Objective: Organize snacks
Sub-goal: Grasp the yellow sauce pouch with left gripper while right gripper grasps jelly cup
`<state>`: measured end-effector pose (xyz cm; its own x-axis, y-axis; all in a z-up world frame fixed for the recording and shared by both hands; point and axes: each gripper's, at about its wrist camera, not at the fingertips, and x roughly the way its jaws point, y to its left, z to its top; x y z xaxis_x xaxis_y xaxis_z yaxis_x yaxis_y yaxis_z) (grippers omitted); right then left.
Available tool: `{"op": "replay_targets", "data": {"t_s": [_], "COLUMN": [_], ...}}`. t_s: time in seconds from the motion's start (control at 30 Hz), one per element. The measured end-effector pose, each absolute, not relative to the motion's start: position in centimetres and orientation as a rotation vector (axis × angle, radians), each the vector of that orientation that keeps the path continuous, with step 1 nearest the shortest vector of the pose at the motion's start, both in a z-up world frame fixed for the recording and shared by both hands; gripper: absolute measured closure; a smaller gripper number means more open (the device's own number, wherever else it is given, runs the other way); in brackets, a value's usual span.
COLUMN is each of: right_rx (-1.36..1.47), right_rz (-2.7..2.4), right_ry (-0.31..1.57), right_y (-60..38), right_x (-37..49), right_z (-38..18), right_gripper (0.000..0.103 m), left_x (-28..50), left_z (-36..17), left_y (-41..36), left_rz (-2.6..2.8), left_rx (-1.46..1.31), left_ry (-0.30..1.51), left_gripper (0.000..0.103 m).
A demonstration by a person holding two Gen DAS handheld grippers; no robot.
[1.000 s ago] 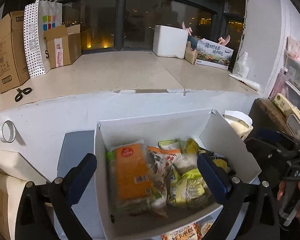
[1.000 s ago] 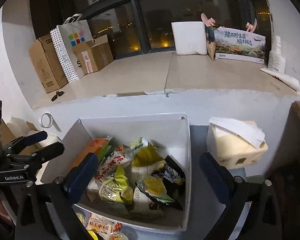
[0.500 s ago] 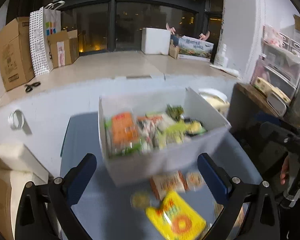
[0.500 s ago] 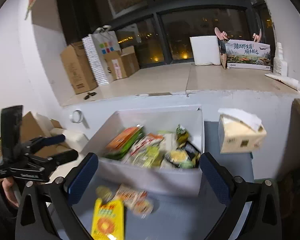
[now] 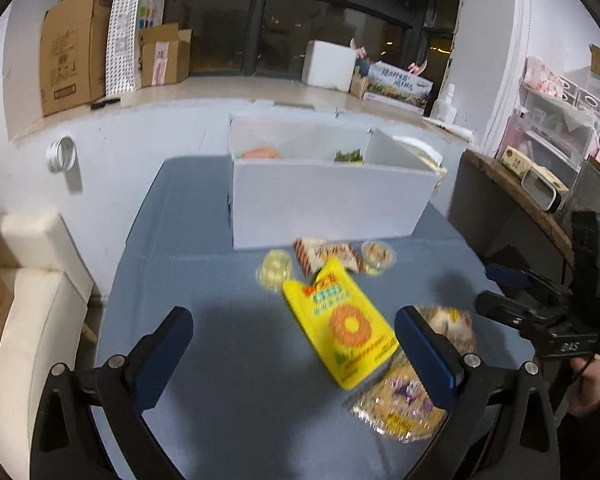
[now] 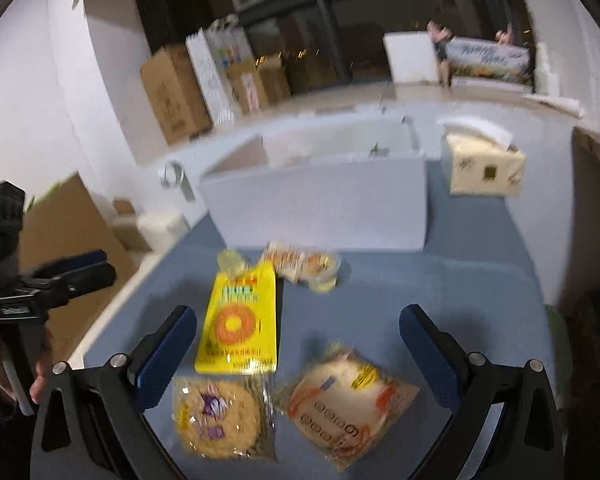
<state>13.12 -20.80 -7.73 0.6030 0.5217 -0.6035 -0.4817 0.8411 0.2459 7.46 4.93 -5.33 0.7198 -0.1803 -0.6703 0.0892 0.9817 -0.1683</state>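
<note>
Both grippers, left (image 5: pixel 294 354) and right (image 6: pixel 298 354), gape empty; I'm choosing next, probably the yellow bag (image 6: pixel 238 322) mid-frame, for the box (image 6: pixel 319 204).

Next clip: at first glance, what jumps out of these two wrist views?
The bright yellow snack bag lies flat on the blue table, mid-scene, with small snack packs between it and the white box behind. Nearer the camera, a round cookie pack and a wrapped pastry lie side by side. The left gripper and right gripper both hang open above the table, holding nothing.
</note>
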Motion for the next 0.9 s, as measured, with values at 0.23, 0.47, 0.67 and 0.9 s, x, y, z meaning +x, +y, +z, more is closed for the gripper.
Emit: {"op": "replay_targets", "data": {"t_s": [0.23, 0.47, 0.67, 0.9], "right_rx": [-0.007, -0.008, -0.065, -0.066], "right_rz": [0.57, 0.546, 0.505, 0.52], "right_ry": [0.802, 0.884, 0.969, 0.946], "right_y": [-17.4, -15.2, -14.0, -14.7], "right_x": [17.1, 22.5, 25.3, 24.3], "right_z": [-10.2, -11.9, -13.7, -13.3], "right_gripper": [0.0, 0.0, 0.056, 0.058], "left_x": [6.3, 6.0, 6.2, 6.9], "left_z": [-6.9, -7.7, -8.0, -8.5], "left_y": [4.1, 3.0, 2.8, 2.8], "left_rz": [-0.145, -0.157, -0.167, -0.175], "left_rx": [-0.107, -0.064, -0.072, -0.094], "left_ry": [0.783, 0.797, 0.81, 0.832], "left_gripper": [0.0, 0.0, 0.0, 0.0]}}
